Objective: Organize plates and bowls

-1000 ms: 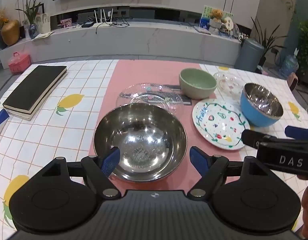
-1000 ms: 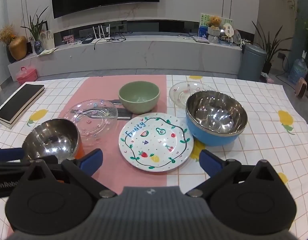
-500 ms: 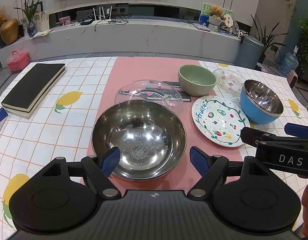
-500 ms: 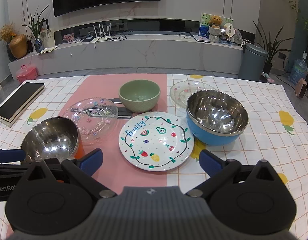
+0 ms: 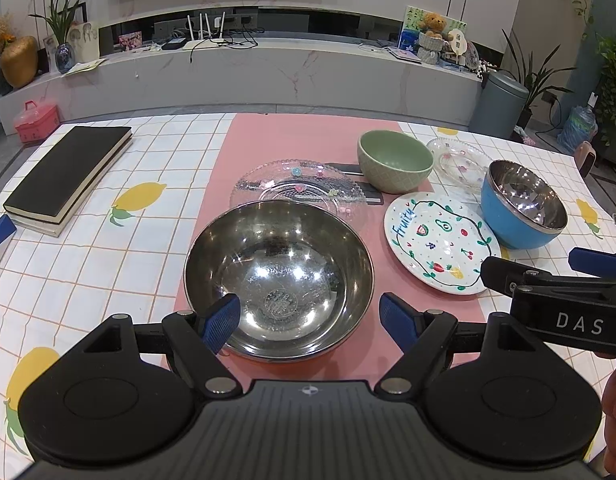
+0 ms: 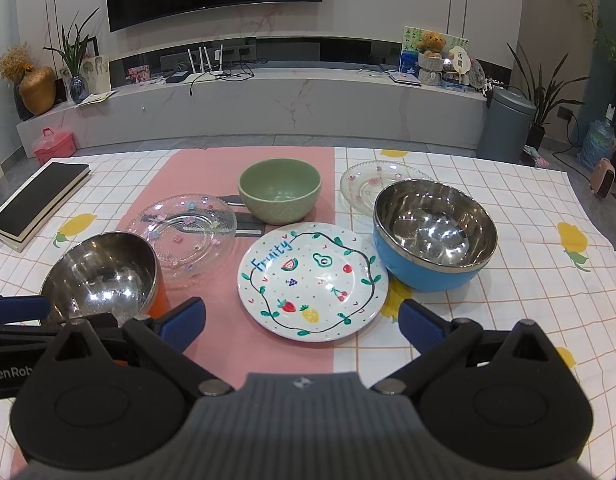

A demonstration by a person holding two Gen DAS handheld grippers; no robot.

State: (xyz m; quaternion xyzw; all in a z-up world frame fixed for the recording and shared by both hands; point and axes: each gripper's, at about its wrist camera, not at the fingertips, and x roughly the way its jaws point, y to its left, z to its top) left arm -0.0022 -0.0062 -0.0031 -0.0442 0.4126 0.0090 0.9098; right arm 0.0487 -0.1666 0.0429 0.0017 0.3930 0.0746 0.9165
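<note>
My left gripper [image 5: 309, 322] is open, its fingers on either side of the near rim of a steel bowl [image 5: 279, 280] that stands on the pink runner. This bowl has an orange outside in the right wrist view [image 6: 102, 276]. My right gripper [image 6: 302, 326] is open and empty just in front of the white "Fruity" plate [image 6: 312, 280], also seen in the left wrist view [image 5: 441, 242]. A blue steel-lined bowl [image 6: 433, 234], a green bowl [image 6: 280, 192], a large glass plate [image 6: 184, 234] and a small glass plate [image 6: 371, 184] stand further back.
A black book [image 5: 68, 172] lies at the table's left edge. A dark flat object [image 6: 244, 222] lies under the glass plate and the green bowl. The checked cloth [image 6: 527, 208] covers the table to the right. A low marble TV bench stands beyond the table.
Both grippers have tilted or risen slightly, so the views show more of the room. The dishes have not moved and both grippers stay open.
</note>
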